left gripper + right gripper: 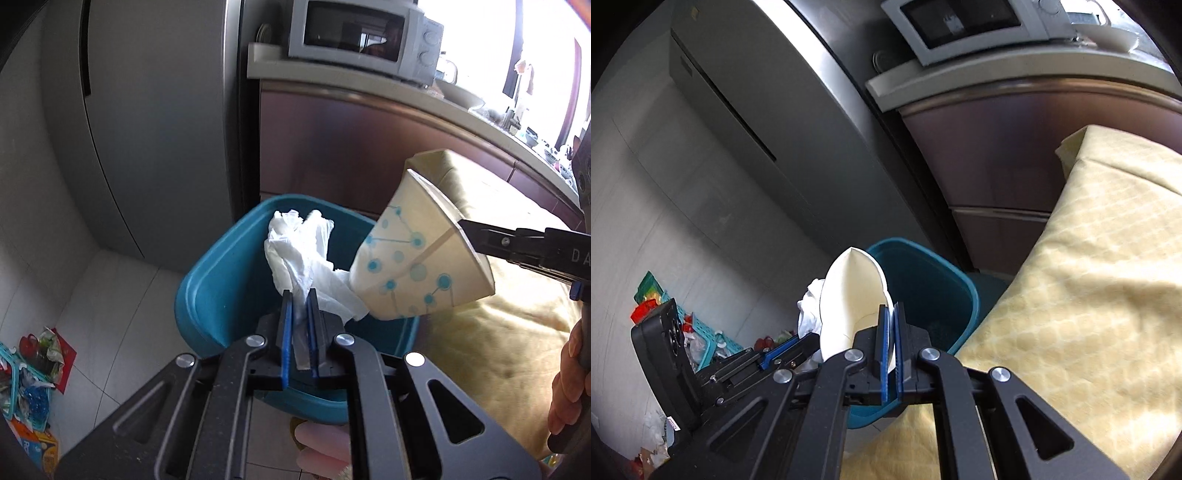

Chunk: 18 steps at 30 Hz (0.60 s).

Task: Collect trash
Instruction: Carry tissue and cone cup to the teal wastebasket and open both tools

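My left gripper (300,295) is shut on a crumpled white tissue (303,251) and holds it above the open teal trash bin (218,280). My right gripper (891,308) is shut on the squashed rim of a white paper cup (849,295) with blue dots. In the left wrist view the cup (410,258) hangs at the bin's right edge, held by the right gripper (461,227) coming in from the right. In the right wrist view the bin (934,280) lies just beyond the cup, and the tissue (810,306) and left gripper (775,358) sit to the left.
A table with a yellow cloth (1089,295) stands right of the bin. A grey fridge (155,129) and a cabinet with a microwave (362,33) stand behind. A teal basket and clutter (33,369) lie on the tiled floor at left.
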Available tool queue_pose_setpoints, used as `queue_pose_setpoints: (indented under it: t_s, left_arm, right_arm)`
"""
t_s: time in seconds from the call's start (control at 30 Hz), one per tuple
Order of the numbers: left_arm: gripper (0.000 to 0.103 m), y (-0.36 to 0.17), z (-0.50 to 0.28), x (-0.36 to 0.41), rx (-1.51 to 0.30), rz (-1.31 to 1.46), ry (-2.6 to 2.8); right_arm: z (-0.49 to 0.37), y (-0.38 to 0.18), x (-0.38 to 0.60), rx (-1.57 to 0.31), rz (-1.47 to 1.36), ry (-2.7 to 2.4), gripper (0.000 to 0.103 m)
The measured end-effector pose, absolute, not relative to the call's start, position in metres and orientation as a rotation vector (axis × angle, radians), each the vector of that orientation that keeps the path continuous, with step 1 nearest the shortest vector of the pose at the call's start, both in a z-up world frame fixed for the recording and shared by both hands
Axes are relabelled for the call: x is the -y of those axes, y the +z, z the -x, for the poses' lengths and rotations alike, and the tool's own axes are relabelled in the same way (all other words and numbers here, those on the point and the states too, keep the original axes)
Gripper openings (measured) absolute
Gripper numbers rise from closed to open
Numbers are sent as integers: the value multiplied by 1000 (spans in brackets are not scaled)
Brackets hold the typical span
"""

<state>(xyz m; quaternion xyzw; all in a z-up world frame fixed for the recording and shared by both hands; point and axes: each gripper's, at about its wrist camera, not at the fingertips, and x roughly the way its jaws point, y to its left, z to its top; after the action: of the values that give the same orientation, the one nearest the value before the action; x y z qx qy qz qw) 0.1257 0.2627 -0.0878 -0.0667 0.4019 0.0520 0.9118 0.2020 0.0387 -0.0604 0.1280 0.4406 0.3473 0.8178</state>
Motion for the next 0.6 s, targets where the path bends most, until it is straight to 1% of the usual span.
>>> queue_pose_setpoints:
  t_s: [0.03,0.2,0.27,0.3,0.47,0.53,0.6]
  left_arm:
    - [11,-92,-129,-263,-839,134,113]
    - [13,-108,-138,-264,-867,132,133]
    - [19,-112,-135,-262,-867,138,140]
    - [20,-112,-135,-262,-864,141,146]
    - [26,-104,-124,-260,-820,155,146]
    - [29,-94,-117,-255,-789,158,125]
    - [34,-82,-109,-247,-752,154,93]
  right_arm:
    - [-204,-64,-42,-952,-270,735,3]
    - [-206,-72,-56,-999,-235,733,9]
    - [-204,-70,-55,-995,-238,730,14]
    - [-203,-69,-54,-989,-240,724,18]
    - [-191,-65,-42,-958,-261,729,19]
    - [-184,-59,-33,-935,-258,740,23]
    - [-173,-49,-22,-900,-251,748,31]
